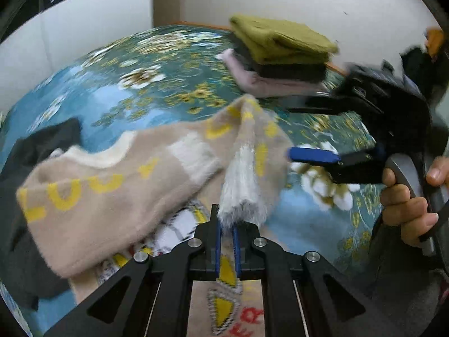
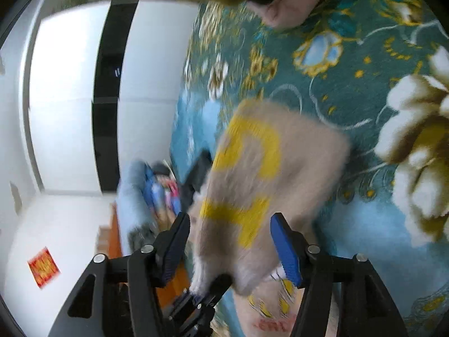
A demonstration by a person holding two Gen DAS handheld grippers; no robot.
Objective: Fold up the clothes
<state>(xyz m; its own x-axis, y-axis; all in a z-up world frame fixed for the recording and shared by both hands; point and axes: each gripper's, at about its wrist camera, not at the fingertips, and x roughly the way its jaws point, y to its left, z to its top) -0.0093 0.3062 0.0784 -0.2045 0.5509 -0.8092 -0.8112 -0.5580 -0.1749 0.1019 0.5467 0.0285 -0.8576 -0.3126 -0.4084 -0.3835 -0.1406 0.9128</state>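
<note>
A beige fuzzy sweater (image 1: pixel 112 185) with yellow letters lies on the teal flowered blanket (image 1: pixel 118 90). My left gripper (image 1: pixel 227 224) is shut on a fold of the sweater and lifts it above the bed. My right gripper (image 1: pixel 297 132) shows at the right of the left wrist view, open, just right of the raised fold. In the right wrist view my right gripper (image 2: pixel 230 238) is open, with the sweater (image 2: pixel 261 185) hanging between its fingers without touching them. The left gripper (image 2: pixel 207 289) shows below, holding the cloth.
A stack of folded clothes (image 1: pixel 280 53), olive on top, dark grey and pink below, lies at the far side of the bed. A black garment (image 1: pixel 42 146) lies at the left. White wardrobe doors (image 2: pixel 70 98) stand beyond the bed edge.
</note>
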